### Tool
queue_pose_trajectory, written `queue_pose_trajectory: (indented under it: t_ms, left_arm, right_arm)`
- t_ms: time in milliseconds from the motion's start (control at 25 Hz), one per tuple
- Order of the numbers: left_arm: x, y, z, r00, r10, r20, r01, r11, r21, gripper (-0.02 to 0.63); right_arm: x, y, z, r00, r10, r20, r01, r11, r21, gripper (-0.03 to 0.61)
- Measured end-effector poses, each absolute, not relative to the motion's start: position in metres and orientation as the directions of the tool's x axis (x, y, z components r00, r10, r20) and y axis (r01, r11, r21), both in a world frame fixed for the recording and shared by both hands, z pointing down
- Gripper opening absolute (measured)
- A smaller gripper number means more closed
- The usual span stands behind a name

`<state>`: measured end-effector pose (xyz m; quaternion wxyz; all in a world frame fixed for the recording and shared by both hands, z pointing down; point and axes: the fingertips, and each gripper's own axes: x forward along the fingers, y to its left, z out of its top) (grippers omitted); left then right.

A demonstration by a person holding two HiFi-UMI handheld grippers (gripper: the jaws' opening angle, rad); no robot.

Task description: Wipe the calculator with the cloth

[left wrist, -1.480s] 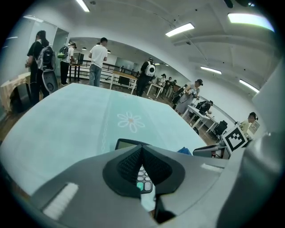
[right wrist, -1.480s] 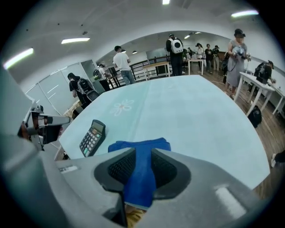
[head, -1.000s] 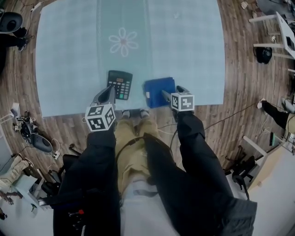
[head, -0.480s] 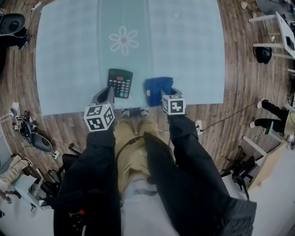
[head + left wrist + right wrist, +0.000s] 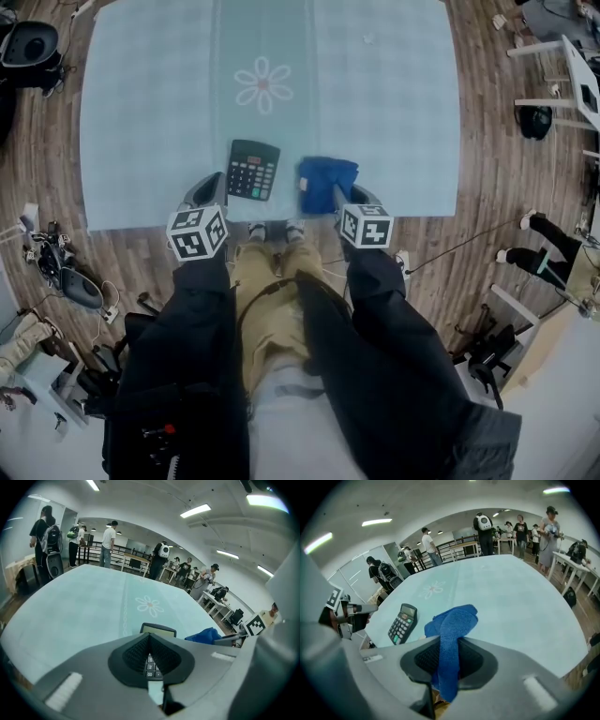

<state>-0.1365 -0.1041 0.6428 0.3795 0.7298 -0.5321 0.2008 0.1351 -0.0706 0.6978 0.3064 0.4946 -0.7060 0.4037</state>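
Right tongs (image 5: 449,660) have just been closing, and their jaws now pinch a fold of the blue cloth (image 5: 326,178). The left tongs (image 5: 149,641) are pressed fully together with nothing in them. Both sit at the near edge of the table (image 5: 141,112), whose pale covering stretches far ahead of the tips, so the work happens within easy reach of the person. The cloth is the larger of the two items. One strip of it runs up through the right jaws, while the rest is bunched on the table just beyond their tips. That looks like a grip taken near one end, so a loose pad is left free for rubbing. The calculator (image 5: 254,170) lies flat with its keys up, just ahead of the left tips and beside the cloth, on the left of the right tongs. It is near enough that only a short sideways carry seems needed. The closed left jaws probably serve as a blunt stop to steady the calculator, though they are not yet touching it.
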Motion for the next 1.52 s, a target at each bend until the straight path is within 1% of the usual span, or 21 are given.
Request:
queue_pose_trajectory:
  t_ms: [120, 240, 600, 840, 920, 1000, 1120, 1200, 1520]
  left_arm:
    - [-0.143, -0.115, 0.643, 0.356, -0.624, 0.695, -0.928, -0.150, 0.341, -0.002]
    - [-0.143, -0.122, 0.647, 0.382, -0.608, 0.696, -0.921, -0.188, 0.341, -0.002]
    - [-0.140, -0.164, 0.678, 0.501, -0.500, 0.706, -0.865, -0.321, 0.387, -0.001]
    - [-0.120, -0.179, 0.695, 0.629, -0.369, 0.684, -0.767, -0.439, 0.468, 0.143]
    - [-0.112, -0.178, 0.699, 0.677, -0.307, 0.669, -0.717, -0.482, 0.504, 0.171]
    - [-0.104, -0.175, 0.702, 0.726, -0.241, 0.644, -0.659, -0.514, 0.550, 0.186]
    - [-0.093, -0.171, 0.708, 0.790, -0.150, 0.594, -0.572, -0.527, 0.628, 0.187]
    - [-0.088, -0.169, 0.713, 0.810, -0.109, 0.576, -0.540, -0.522, 0.660, 0.185]
    - [-0.089, -0.161, 0.713, 0.801, -0.108, 0.588, -0.553, -0.509, 0.660, 0.124]
  right_arm:
    - [0.124, -0.080, 0.678, -0.334, -0.497, 0.801, -0.942, 0.186, -0.278, 0.080]
    - [0.118, -0.087, 0.662, -0.338, -0.535, 0.774, -0.941, 0.178, -0.287, 0.080]
    - [0.102, -0.107, 0.629, -0.353, -0.587, 0.728, -0.935, 0.195, -0.295, 0.080]
    - [0.096, -0.115, 0.623, -0.351, -0.601, 0.718, -0.935, 0.184, -0.303, 0.080]
    - [0.094, -0.114, 0.622, -0.353, -0.602, 0.717, -0.934, 0.187, -0.304, 0.080]
    - [0.094, -0.113, 0.621, -0.354, -0.602, 0.715, -0.934, 0.187, -0.305, 0.080]
    - [0.094, -0.112, 0.621, -0.356, -0.601, 0.715, -0.933, 0.186, -0.308, 0.080]
    - [0.094, -0.112, 0.621, -0.361, -0.600, 0.714, -0.931, 0.190, -0.311, 0.080]
    - [0.093, -0.112, 0.616, -0.379, -0.608, 0.697, -0.924, 0.204, -0.325, 0.080]
